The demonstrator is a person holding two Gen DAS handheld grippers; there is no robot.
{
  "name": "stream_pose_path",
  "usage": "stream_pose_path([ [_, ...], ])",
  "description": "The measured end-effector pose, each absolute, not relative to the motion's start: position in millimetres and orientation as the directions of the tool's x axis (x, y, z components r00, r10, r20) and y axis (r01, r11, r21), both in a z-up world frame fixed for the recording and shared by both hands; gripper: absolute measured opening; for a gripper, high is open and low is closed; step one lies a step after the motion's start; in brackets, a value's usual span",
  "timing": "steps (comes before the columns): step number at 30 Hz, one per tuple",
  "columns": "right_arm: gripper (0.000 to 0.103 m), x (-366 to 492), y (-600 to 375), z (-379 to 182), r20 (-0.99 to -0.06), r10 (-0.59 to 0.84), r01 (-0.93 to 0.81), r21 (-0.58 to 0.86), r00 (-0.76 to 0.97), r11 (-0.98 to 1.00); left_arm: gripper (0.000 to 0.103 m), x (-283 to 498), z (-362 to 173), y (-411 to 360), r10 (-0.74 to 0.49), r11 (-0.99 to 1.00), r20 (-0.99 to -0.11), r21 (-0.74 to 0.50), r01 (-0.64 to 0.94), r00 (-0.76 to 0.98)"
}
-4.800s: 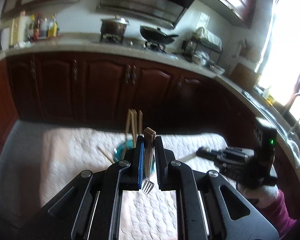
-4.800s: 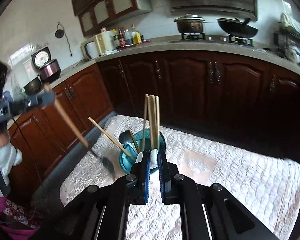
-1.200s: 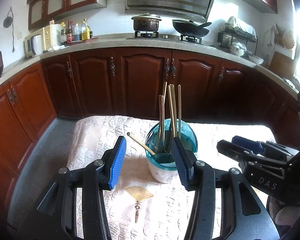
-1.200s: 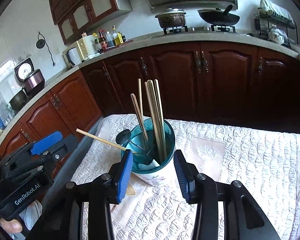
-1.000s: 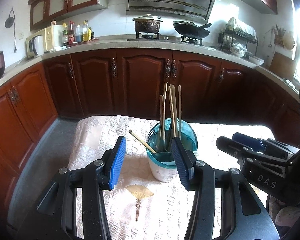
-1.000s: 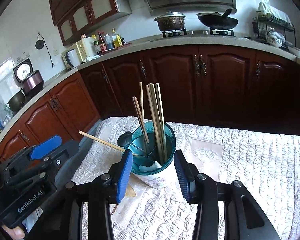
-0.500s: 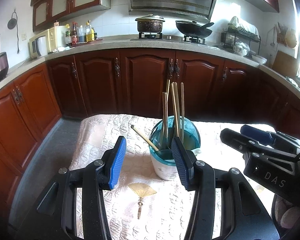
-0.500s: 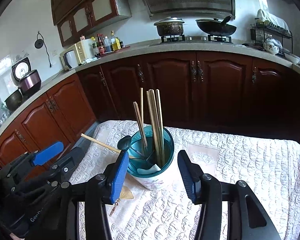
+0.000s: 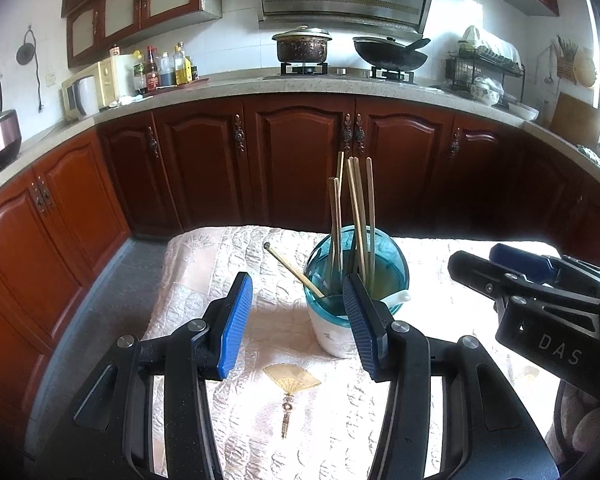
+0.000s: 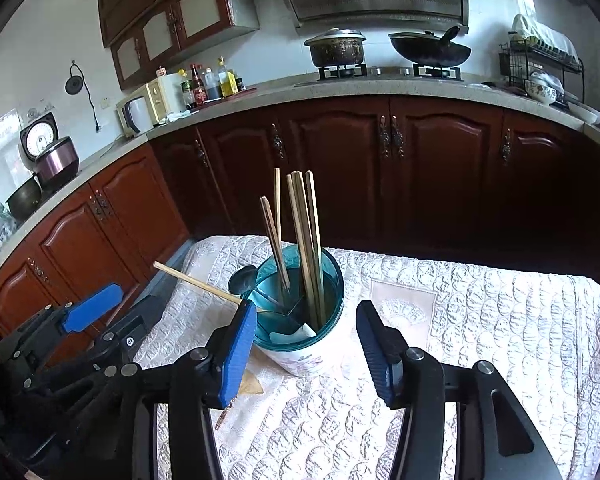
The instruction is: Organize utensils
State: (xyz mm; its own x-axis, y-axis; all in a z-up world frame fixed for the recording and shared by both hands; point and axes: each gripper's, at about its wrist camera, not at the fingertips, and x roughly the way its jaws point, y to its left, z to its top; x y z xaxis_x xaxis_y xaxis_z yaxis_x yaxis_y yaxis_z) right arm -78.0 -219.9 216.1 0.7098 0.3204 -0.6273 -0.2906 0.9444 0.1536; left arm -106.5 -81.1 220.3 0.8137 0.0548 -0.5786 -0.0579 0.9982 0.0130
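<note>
A teal-rimmed white utensil cup (image 9: 352, 280) (image 10: 300, 320) stands upright on the quilted table. Several wooden chopsticks (image 9: 356, 216) (image 10: 304, 240) stand in it. A wooden-handled utensil (image 9: 294, 270) (image 10: 198, 282) leans out to the left, beside a dark ladle (image 10: 242, 278) and a white spoon (image 9: 396, 298). My left gripper (image 9: 298, 304) is open and empty, just short of the cup. My right gripper (image 10: 306, 336) is open and empty, its jaws on either side of the cup's near face. Each gripper shows in the other's view, the right (image 9: 532, 280) and the left (image 10: 80, 320).
The cream quilted cloth (image 9: 228, 264) (image 10: 500, 320) covers the table, with a fan motif (image 9: 292, 376). Dark wooden cabinets (image 9: 300, 152) and a countertop with pot, wok, bottles and microwave run behind. A grey floor strip (image 9: 88, 308) lies left of the table.
4.8 s ago my left gripper was shut on a fork and the right was shut. Both are now open and empty, and over the last second both drew slightly back from the cup.
</note>
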Motion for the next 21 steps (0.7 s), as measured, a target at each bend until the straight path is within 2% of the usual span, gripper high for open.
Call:
stream_pose_path([
  [21, 0.05, -75.3, -218.1, 212.1, -0.635, 0.318, -0.295, 0.146, 0.704, 0.944, 0.047, -106.4, 214.6, -77.5, 0.047, 0.998, -0.589, -0.002, -0.06, 0.807],
])
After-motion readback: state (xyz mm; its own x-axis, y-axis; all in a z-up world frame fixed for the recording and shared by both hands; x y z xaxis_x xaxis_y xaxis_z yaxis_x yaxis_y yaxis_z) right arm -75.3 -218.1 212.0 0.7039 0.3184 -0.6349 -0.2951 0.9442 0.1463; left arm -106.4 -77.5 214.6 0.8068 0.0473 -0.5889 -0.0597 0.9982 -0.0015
